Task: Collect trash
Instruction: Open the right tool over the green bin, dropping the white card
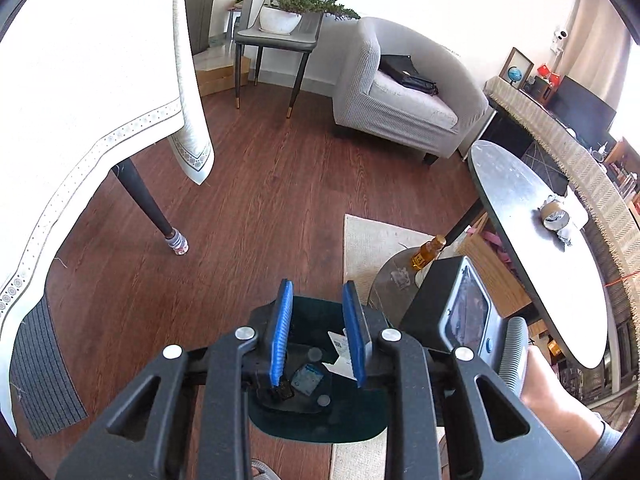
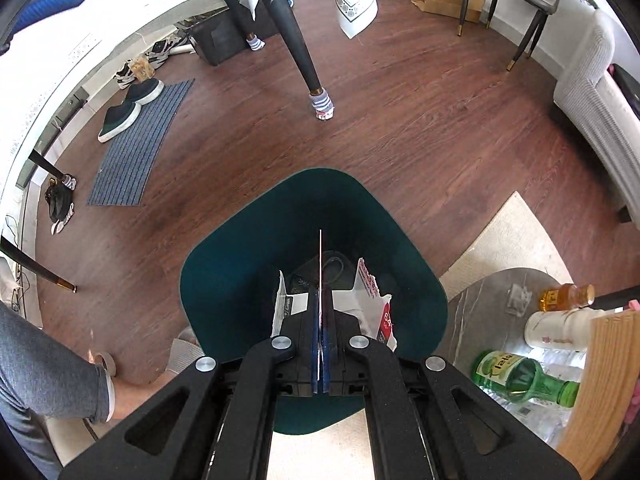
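The left wrist view alone takes in the white tablecloth hanging at the left, the grey armchair with a black bag on its seat, and the long oval table carrying a crumpled wad of foil. The right wrist view alone shows the striped mat with shoes on it at the left, and at the right a green bottle lying on its side on the low marble table, near a white cup and a small amber bottle.

A dark teal bin stands on the wood floor beneath both tools. From the right wrist, torn white paper and a red-and-white wrapper lie inside it; from the left wrist, a small blue packet and a white scrap show at the bottom.

The left gripper hangs over the bin with its blue pads apart and nothing between them. The right gripper is clenched on a thin white card, seen edge-on, which sticks out past the fingertips over the bin's mouth.
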